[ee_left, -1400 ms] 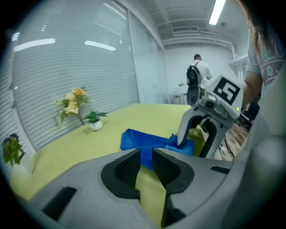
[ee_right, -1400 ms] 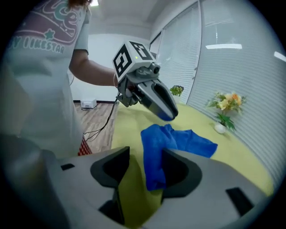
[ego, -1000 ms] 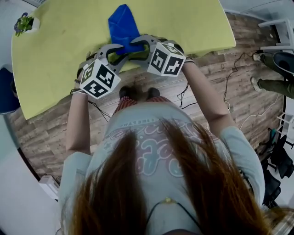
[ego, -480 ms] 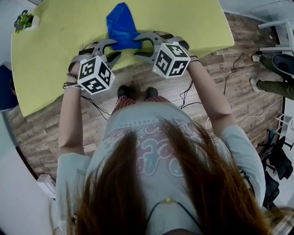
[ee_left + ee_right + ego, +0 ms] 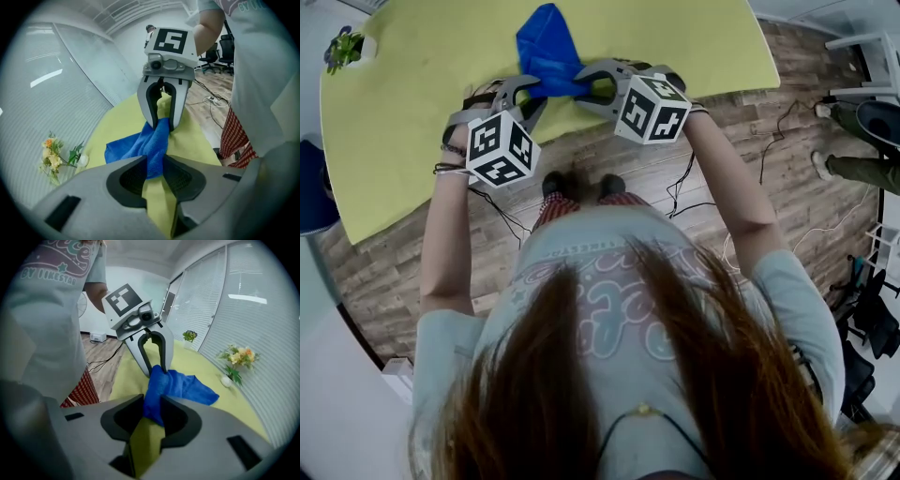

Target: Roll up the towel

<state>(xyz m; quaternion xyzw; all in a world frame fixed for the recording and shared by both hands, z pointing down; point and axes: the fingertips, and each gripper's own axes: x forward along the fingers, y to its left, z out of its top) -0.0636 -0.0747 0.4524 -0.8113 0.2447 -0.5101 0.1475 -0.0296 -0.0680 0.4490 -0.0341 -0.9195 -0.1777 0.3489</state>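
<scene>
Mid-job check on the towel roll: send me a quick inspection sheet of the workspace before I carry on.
Surface: yellow-green table, with the person standing at its near edge.
Job's things: blue towel, bunched and not yet rolled, its near end pinched by both tools.
Clutter: small potted flowers at the table's far left corner, apart from the towel.
Grippers: left tool is shut on the towel, its jaws having just opened somewhat; right tool has just been closing and now grips the towel.
Cables: loose cables on the floor below the table edge.
Surroundings: wooden floor; another person's legs at the right.
</scene>
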